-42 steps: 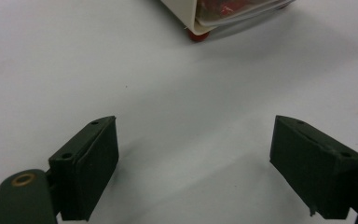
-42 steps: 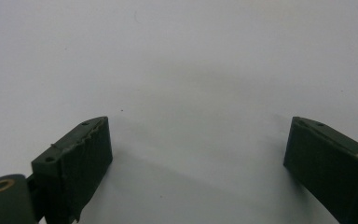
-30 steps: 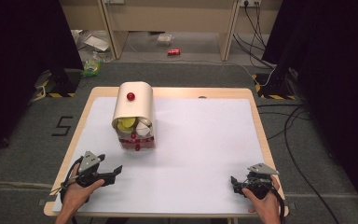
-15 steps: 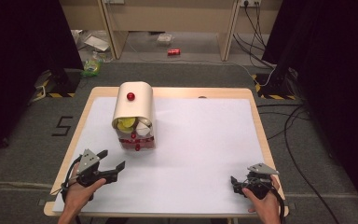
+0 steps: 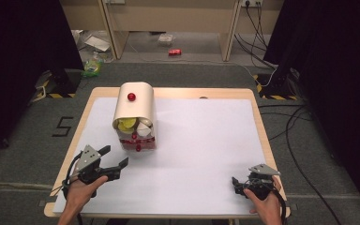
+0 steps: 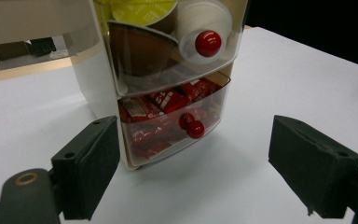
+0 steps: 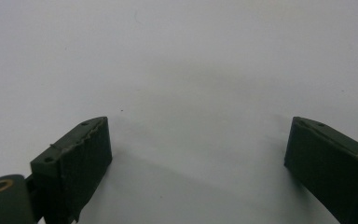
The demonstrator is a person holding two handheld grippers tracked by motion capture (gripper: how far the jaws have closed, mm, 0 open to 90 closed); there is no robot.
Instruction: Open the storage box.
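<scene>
A small cream drawer cabinet (image 5: 133, 110) with a red knob on top stands left of the table's middle. In the left gripper view its clear lower drawer (image 6: 175, 121) holds red packets and has a red knob (image 6: 195, 129); the upper drawer (image 6: 168, 37) holds capsules and has a red knob too. My left gripper (image 5: 114, 157) is open just in front of the cabinet, jaws wide apart and pointing at the lower drawer. My right gripper (image 5: 236, 183) rests open near the front right corner, over the bare white sheet (image 7: 177, 70).
A white sheet (image 5: 201, 140) covers the wooden table. Cables (image 5: 300, 136) run on the floor to the right. A red can (image 5: 174, 52) and litter lie on the floor beyond the table.
My left gripper has moved forward and to the right, closer to the cabinet's drawers. The right gripper has stayed in place.
</scene>
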